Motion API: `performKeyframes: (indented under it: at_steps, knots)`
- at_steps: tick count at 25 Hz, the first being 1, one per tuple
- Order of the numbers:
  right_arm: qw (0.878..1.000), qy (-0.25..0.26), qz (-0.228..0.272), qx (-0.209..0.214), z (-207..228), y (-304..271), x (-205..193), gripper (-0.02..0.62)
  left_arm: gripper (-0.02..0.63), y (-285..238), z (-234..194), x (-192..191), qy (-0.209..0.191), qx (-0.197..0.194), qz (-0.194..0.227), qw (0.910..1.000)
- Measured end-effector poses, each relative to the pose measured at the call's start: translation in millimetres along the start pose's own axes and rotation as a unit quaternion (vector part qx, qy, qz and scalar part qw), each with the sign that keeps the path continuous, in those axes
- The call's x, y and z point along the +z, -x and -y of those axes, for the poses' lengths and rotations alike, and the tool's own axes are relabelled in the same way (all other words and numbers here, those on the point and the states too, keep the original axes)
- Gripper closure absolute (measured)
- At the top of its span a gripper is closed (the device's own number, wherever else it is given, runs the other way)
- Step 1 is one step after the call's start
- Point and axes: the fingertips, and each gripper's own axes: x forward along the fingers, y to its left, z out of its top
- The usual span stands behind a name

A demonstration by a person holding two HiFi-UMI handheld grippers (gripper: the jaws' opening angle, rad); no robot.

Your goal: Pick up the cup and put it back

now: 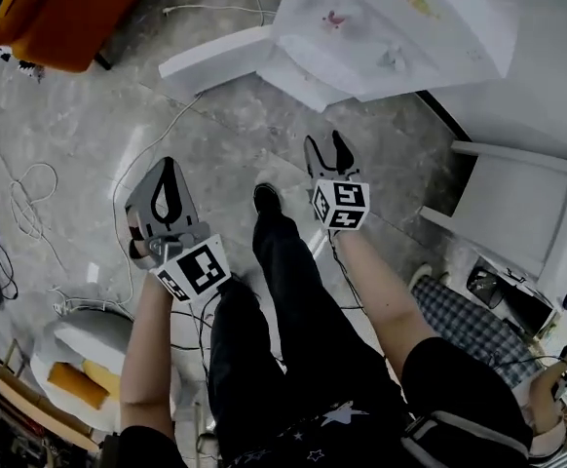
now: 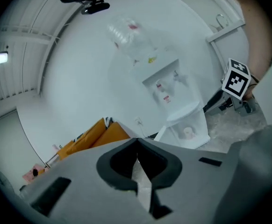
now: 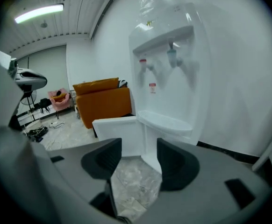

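Observation:
No cup shows in any view. A white water dispenser (image 1: 391, 27) stands ahead of me; in the right gripper view the dispenser (image 3: 168, 55) has two taps and an empty drip tray (image 3: 166, 122). My right gripper (image 1: 329, 154) hangs over the floor just short of it, open, and between its fingertips the right gripper (image 3: 139, 146) frames only floor. My left gripper (image 1: 170, 169) is further back and to the left, over the floor. Seen from its own camera, the left gripper (image 2: 137, 141) is shut, tips touching, with nothing held.
A white board (image 1: 215, 61) leans at the dispenser's foot. An orange sofa (image 1: 59, 8) is at the far left, and cables (image 1: 30, 193) trail across the marble floor. A white frame (image 1: 527, 203) stands to the right. My legs fill the lower middle.

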Motion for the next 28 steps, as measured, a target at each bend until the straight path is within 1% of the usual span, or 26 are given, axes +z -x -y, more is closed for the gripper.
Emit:
performKeyframes:
  at_steps: [2,5,8,10,12,15,19,21,23,26,28]
  knots:
    - [1.000,0.003,0.000,-0.013,11.2,-32.2,-22.6,0.357,0.595,-30.1,24.6,-32.0,0.013,-0.010,-0.015,0.9998]
    - [0.999,0.004,0.000,-0.031,30.2,-83.7,-58.2,0.360,0.597,-69.4,69.8,-78.9,0.012,-0.049,-0.013,0.9986]
    - [0.999,0.012,-0.002,-0.042,45.4,-133.1,-93.5,0.362,0.598,-99.7,117.3,-129.3,-0.008,-0.099,-0.012,0.9949]
    - [0.999,0.014,0.000,-0.051,56.7,-163.9,-115.2,0.362,0.597,-119.3,142.2,-162.1,-0.018,-0.115,-0.018,0.9930]
    - [0.998,0.021,0.002,-0.064,70.1,-194.7,-133.7,0.364,0.591,-141.6,159.0,-190.1,-0.005,-0.111,-0.024,0.9935]
    - [0.996,0.024,0.010,-0.084,91.4,-237.3,-156.3,0.364,0.593,-176.2,176.2,-218.5,0.019,-0.090,-0.015,0.9956]
    - [0.995,-0.001,0.024,-0.095,116.5,-283.4,-176.5,0.362,0.595,-217.6,196.6,-249.1,0.060,-0.077,-0.008,0.9952]
    - [0.995,-0.006,0.026,-0.097,126.6,-301.3,-182.6,0.362,0.595,-233.6,204.8,-259.9,0.082,-0.075,-0.006,0.9938]
    - [0.995,-0.009,0.027,-0.095,132.7,-316.3,-186.3,0.364,0.595,-246.4,209.2,-267.2,0.097,-0.070,-0.005,0.9928]
    - [0.995,-0.019,0.032,-0.092,136.9,-332.8,-188.0,0.374,0.595,-258.8,209.2,-274.0,0.119,-0.062,-0.002,0.9909]
    - [0.994,-0.027,0.031,-0.102,141.0,-341.3,-190.7,0.377,0.595,-263.3,205.1,-277.0,0.133,-0.056,0.002,0.9896]
